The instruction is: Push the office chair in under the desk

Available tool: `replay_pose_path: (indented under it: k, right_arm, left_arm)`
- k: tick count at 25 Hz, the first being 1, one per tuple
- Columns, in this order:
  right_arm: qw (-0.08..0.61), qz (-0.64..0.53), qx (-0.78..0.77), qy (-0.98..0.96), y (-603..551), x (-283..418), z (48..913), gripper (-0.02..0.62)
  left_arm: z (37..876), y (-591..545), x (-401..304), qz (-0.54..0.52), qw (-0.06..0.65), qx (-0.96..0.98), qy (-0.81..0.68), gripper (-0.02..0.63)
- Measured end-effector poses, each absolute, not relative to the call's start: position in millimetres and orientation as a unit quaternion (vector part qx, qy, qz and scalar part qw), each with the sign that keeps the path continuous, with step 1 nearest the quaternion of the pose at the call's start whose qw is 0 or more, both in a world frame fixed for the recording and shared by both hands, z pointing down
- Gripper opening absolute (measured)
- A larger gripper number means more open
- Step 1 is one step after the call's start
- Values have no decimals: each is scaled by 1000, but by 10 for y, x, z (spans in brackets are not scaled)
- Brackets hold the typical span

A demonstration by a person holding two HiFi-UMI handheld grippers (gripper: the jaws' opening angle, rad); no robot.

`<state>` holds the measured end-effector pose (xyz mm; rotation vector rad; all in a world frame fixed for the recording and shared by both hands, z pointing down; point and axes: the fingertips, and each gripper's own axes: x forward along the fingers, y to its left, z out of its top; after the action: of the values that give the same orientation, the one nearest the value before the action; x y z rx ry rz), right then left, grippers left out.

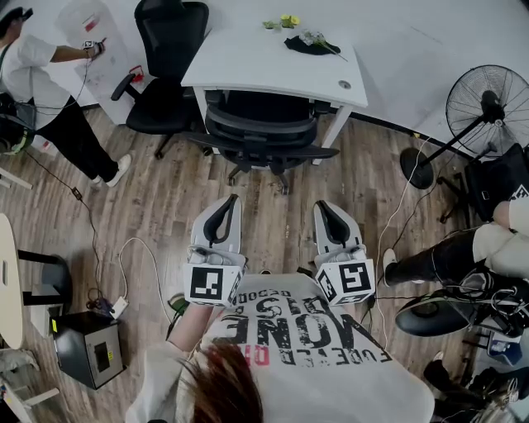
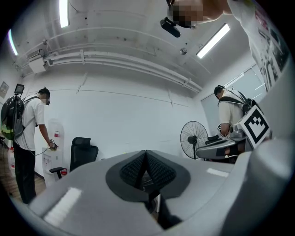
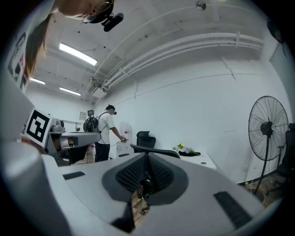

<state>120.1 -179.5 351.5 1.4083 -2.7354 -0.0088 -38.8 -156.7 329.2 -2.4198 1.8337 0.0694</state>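
We see the chair [image 1: 263,132] tucked under the counter [image 1: 248,58], its backrest at the front edge. Bare floor [image 1: 273,219] lies between it and us. Our left claw [image 1: 225,206] and right claw [image 1: 328,211] hang side by side, aimed at it but well apart from it, both clenched on nothing. A second chair [image 1: 165,83] stands to the left and a fan [image 1: 488,103] to the right.

Ahead of you, the wood floor [image 1: 273,223] carries a white counter [image 1: 248,70] and the office chair [image 1: 263,132] at its front edge. A dark cloth [image 1: 307,45] and yellow-green bits [image 1: 284,21] lie on top.
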Motion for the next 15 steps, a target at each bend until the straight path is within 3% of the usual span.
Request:
replay_pose_path:
  k: [15]
  right_arm:
    - [28,-4,456,-890,-1841,1288,3514,26]
  left_arm:
    - [3250,-1598,-293,29,60,-796,602,12]
